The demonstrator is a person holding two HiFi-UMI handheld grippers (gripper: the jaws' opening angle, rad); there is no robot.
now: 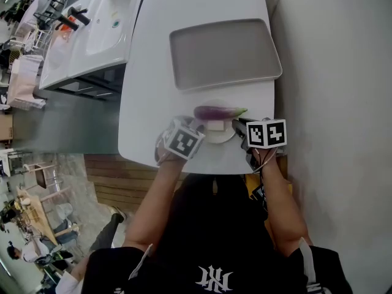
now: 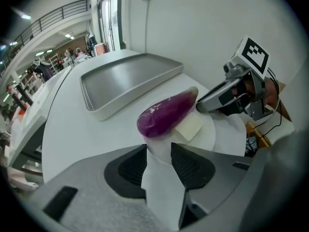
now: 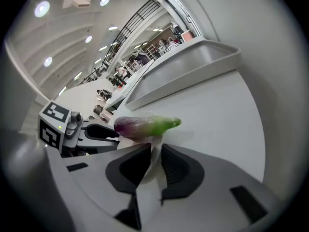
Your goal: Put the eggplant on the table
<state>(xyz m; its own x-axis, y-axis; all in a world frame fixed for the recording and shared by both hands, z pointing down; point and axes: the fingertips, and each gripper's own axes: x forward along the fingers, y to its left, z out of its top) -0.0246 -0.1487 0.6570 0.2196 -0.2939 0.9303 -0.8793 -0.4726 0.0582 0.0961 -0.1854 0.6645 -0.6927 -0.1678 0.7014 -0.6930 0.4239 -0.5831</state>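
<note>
A purple eggplant (image 1: 217,111) (image 2: 166,114) (image 3: 145,125) with a green stem end lies across the far side of a small white plate (image 1: 225,137) on the white table (image 1: 184,17), beside a cream block (image 1: 215,125) (image 2: 189,127). My left gripper (image 1: 197,127) (image 2: 158,151) stands open at the plate's near left rim, with only plate and table between its pads. My right gripper (image 1: 236,125) (image 3: 155,151) is at the plate's right side, its jaws a narrow gap apart with the plate's rim showing between them. Neither gripper touches the eggplant.
A grey rectangular tray (image 1: 220,54) (image 2: 125,76) (image 3: 193,66) lies on the table just beyond the plate. A wall runs along the table's right edge. A white sink unit (image 1: 104,17) stands to the left, across an aisle. The table's near edge is at my body.
</note>
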